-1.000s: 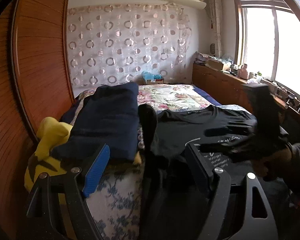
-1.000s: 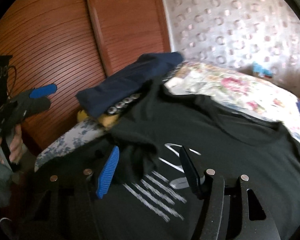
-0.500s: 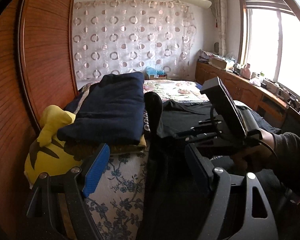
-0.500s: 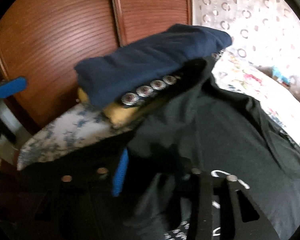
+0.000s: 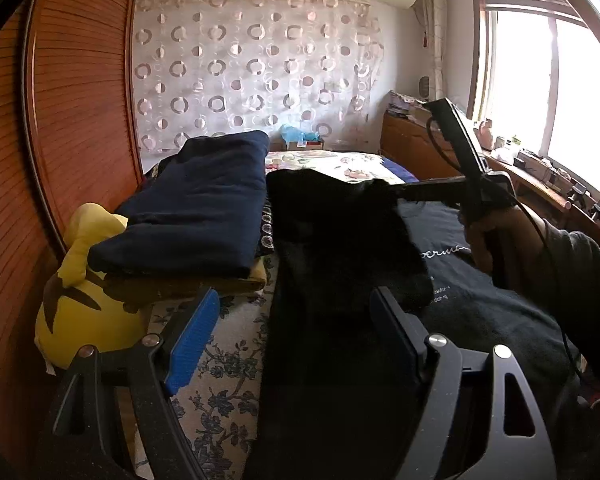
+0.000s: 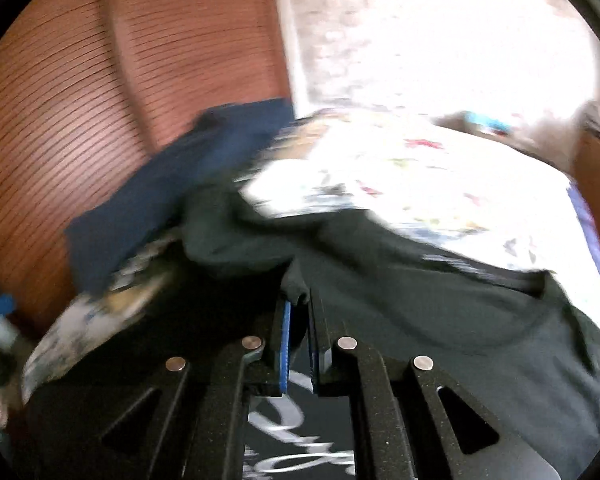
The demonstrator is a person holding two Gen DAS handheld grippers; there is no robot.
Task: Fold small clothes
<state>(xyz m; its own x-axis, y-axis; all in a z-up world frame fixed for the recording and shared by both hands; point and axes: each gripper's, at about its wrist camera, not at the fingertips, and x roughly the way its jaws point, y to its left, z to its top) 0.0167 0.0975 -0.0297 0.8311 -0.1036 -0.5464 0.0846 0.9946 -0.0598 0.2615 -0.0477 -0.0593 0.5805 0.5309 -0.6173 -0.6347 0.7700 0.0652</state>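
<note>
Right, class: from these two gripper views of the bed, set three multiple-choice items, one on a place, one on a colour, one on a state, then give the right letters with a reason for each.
1. Where does the folded navy garment lie?
A. on top of the yellow plush toy, beside the wooden wardrobe
B. on the windowsill
C. on the floor

2. What colour is the T-shirt being folded?
A. white
B. black with pale lettering
C. red

3. How does the right gripper stand?
A. wide open above the shirt
B. out of both views
C. shut on a fold of the T-shirt

Answers: 1 A, the navy bundle rests on the yellow toy by the wardrobe doors. 2 B, dark cloth with pale script shows in both views. 3 C, its own camera shows the pads together with cloth pinched between them, while the left gripper stands open.
</note>
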